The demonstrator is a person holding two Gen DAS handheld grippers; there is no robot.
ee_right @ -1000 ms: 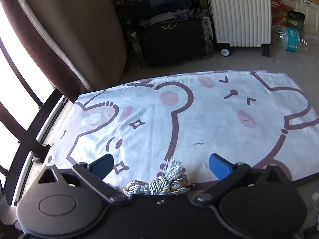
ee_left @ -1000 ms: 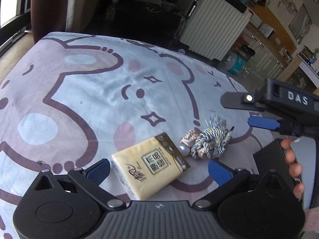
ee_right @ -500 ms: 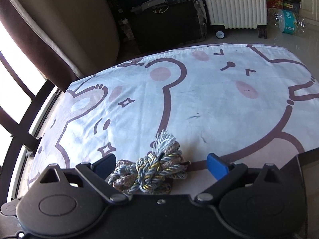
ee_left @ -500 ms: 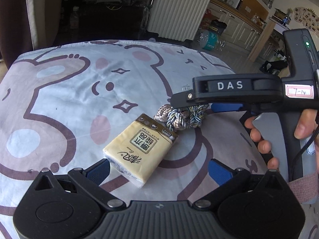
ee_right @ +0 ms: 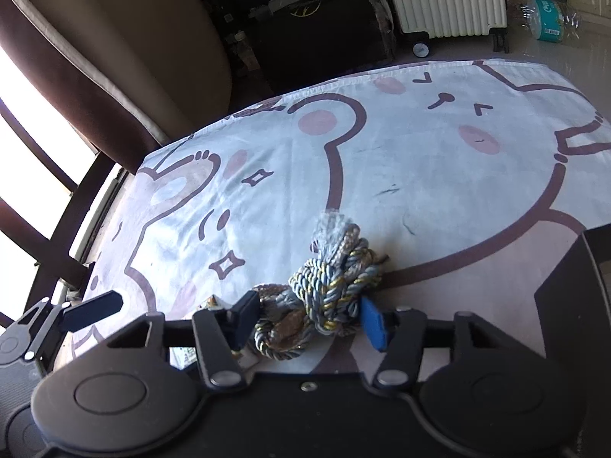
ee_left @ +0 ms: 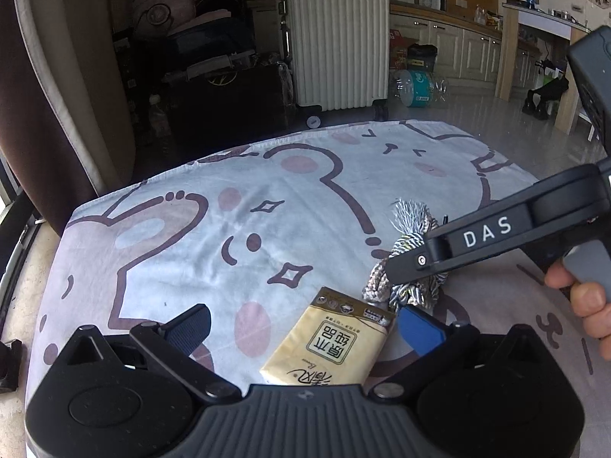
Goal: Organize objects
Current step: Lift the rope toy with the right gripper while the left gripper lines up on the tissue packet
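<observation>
The knotted rope bundle [ee_right: 328, 290] lies on the printed sheet [ee_right: 439, 160], its frayed tassel end pointing away from the tongs, and the right gripper [ee_right: 305, 320] has its two fingers drawn in against the bundle's flanks, narrowly parted and apparently pressing the cord, though whether the bundle is firmly clamped or only bracketed cannot be told for certain. To do this step well, the pads should bite across the thick central knot, not a loose outer loop, so that the coils lift as one mass and do not unravel; a straight upward lift, judged from here, would keep the trailing strands from dragging the neighbouring pack. The rope is twisted multi-strand cord in grey-blue, beige and gold thread, soft, lumpy and compressible, with a brushy fringe. Just beside the bundle, on its left, sits the tissue pack [ee_left: 332, 343]: a flat, rectangular pillow of glossy yellow film with a printed label, one corner touching or nearly touching the cord. The left gripper [ee_left: 301, 328] hangs over that pack with its fingers spread wide and holding nothing. The sheet is thin, matte, lightly creased fabric bearing brown bear outlines and pink spots. Beyond the bundle stands a ribbed white suitcase [ee_left: 336, 38], hard-shelled and upright.
</observation>
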